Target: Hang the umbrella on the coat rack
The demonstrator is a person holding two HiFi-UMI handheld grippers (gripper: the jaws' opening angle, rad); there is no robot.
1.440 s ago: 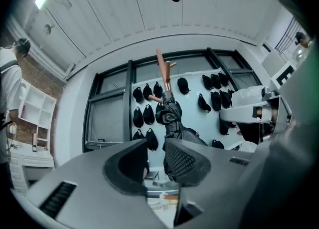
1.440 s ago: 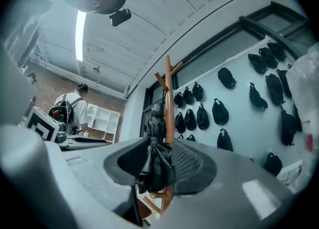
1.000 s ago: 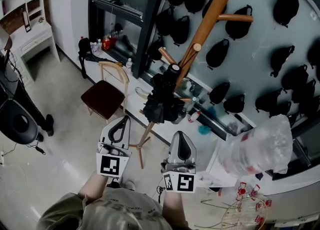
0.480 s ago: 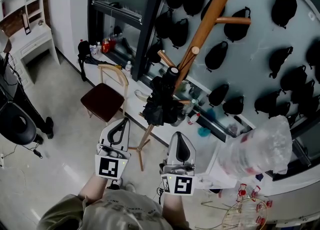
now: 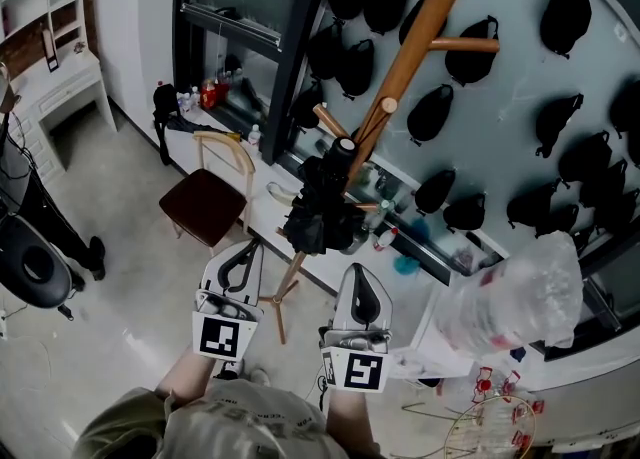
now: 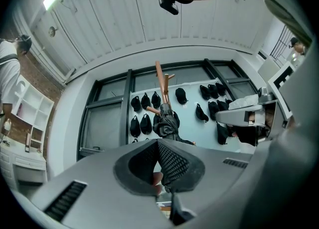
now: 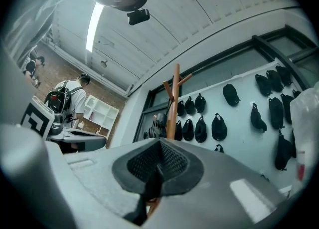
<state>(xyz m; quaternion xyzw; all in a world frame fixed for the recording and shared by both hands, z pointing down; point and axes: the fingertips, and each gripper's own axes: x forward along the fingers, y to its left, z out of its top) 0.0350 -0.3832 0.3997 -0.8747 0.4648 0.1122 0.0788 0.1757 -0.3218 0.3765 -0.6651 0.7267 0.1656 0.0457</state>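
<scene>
1. Black umbrella, folded and bunched, hanging on the wooden coat rack's lower peg.
2. Left gripper and right gripper clamped together, empty.
3. Rack top cut off; hanging point too dark.

Pale floor carrying a red-seated wooden chair and a brown wooden coat rack holding a black umbrella.

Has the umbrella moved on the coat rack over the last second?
No. The umbrella hangs at the same spot against the coat rack, neither higher nor lower along its pole.
</scene>
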